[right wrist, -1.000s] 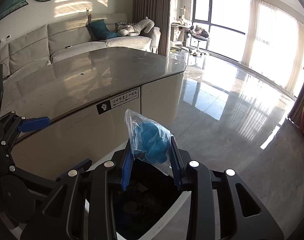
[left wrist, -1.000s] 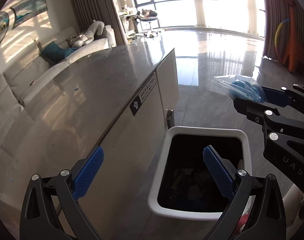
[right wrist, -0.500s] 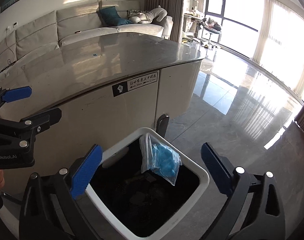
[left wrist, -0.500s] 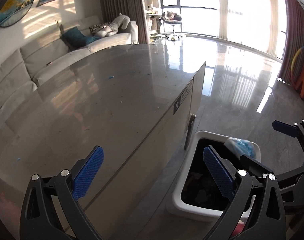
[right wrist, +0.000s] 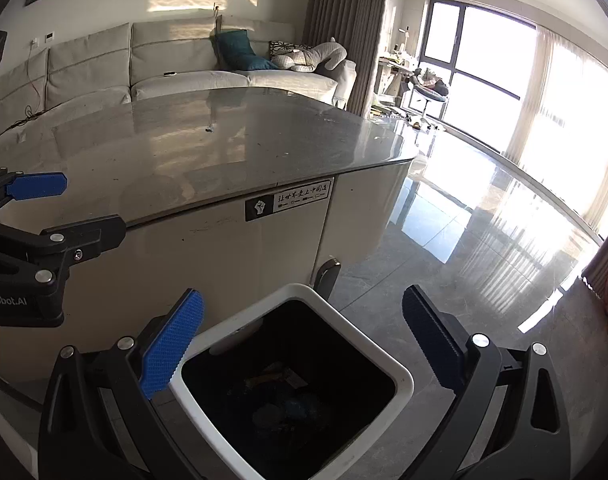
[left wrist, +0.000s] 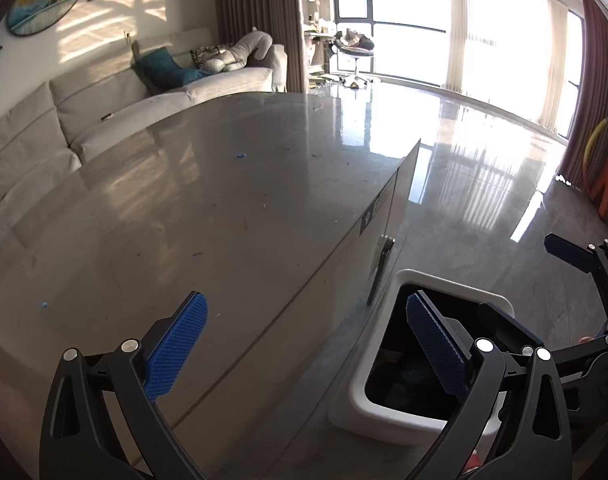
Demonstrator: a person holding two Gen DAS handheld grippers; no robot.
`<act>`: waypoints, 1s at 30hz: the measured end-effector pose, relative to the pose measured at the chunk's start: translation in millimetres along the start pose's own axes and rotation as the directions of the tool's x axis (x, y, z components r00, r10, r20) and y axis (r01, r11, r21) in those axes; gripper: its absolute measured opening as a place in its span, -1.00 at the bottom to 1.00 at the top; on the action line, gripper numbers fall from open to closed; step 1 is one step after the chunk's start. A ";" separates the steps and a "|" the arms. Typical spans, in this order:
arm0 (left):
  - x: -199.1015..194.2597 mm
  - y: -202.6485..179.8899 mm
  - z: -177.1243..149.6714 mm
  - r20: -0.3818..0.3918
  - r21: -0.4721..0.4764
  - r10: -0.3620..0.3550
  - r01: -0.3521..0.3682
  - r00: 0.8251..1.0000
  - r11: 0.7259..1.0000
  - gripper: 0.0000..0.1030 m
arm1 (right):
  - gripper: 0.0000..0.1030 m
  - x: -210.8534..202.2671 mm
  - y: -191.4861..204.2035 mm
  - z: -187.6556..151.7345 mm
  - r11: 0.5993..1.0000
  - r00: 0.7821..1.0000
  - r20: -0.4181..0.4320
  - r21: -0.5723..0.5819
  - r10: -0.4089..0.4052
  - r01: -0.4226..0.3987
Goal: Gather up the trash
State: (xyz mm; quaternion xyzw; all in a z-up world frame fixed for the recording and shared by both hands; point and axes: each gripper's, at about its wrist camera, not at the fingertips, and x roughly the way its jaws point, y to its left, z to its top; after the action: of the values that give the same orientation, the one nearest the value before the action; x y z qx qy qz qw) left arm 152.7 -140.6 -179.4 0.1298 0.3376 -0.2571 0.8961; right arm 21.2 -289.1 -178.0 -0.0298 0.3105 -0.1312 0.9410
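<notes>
The right gripper (right wrist: 302, 344) hung over the white trash bin (right wrist: 399, 372), its blue-padded fingers (right wrist: 172, 346) spread wide and holding nothing. The bin stood on the glossy grey floor (right wrist: 463, 240) just beside the cabinet face of the grey surface (right wrist: 224, 152), near a metal handle (right wrist: 325, 276) at the cabinet's lower corner. Inside the bin's black liner, dim shapes of trash (right wrist: 288, 404) lay at the bottom, among them something bluish and a tan scrap; the dark made them hard to tell apart.

The left gripper (left wrist: 304, 348) was held above the near edge of the surface (left wrist: 204, 208), its fingers (left wrist: 176, 350) likewise wide apart and empty. In the left wrist view the bin (left wrist: 357, 392) sat at about 5 o'clock, below the surface's edge, and the right gripper (left wrist: 575, 292) showed at 4 o'clock over it. A few small blue crumbs (left wrist: 240, 156) lay scattered on the surface, one toward 12 o'clock and another (left wrist: 44, 305) near 9 o'clock.

A black-and-white label (right wrist: 290, 201) was stuck on the cabinet front just under the surface's edge. Beyond stood a pale sofa (right wrist: 164, 64) with a teal cushion (right wrist: 240, 50).
</notes>
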 end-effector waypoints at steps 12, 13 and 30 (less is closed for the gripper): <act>-8.9 23.9 0.9 0.010 -0.064 0.018 -0.017 1.000 0.998 0.91 | 0.91 -8.9 11.5 13.8 0.999 0.998 0.049 0.004 0.041 -0.041; -10.8 23.0 0.9 0.015 -0.064 0.028 -0.027 0.999 0.998 0.91 | 0.91 -9.5 13.9 16.0 0.999 0.997 0.056 0.002 0.047 -0.047; -39.4 106.6 3.9 0.012 -0.196 0.252 -0.245 0.968 0.950 0.91 | 0.91 -8.7 85.8 76.0 0.971 0.961 0.151 -0.101 0.231 -0.218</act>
State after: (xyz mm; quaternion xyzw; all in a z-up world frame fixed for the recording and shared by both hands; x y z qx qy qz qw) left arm 188.1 -38.6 -143.8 0.0792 0.3255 -0.1108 0.9357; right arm 79.1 -206.0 -123.6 -0.0440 0.2397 -0.0077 0.9698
